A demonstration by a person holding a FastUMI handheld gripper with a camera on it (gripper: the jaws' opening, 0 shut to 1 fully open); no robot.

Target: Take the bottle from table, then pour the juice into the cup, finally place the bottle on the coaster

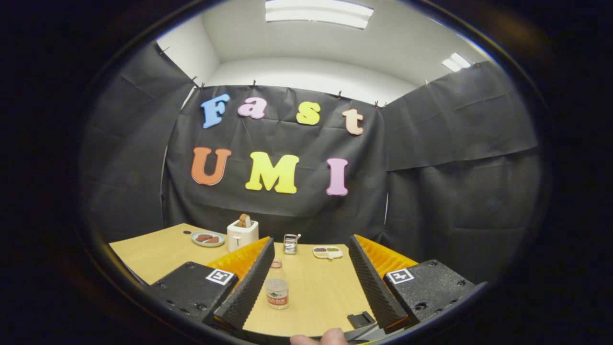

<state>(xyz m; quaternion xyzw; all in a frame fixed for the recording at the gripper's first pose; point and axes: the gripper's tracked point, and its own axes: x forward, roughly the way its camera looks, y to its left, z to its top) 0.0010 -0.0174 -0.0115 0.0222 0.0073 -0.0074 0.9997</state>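
Between ribbed claw [311, 282] fingers (spread), clear bottle [277, 286]

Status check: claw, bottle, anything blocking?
Claw open, fingers spread wide. Bottle upright on table, between the fingers, close to the left one, not gripped. Nothing blocking it; toaster well beyond.
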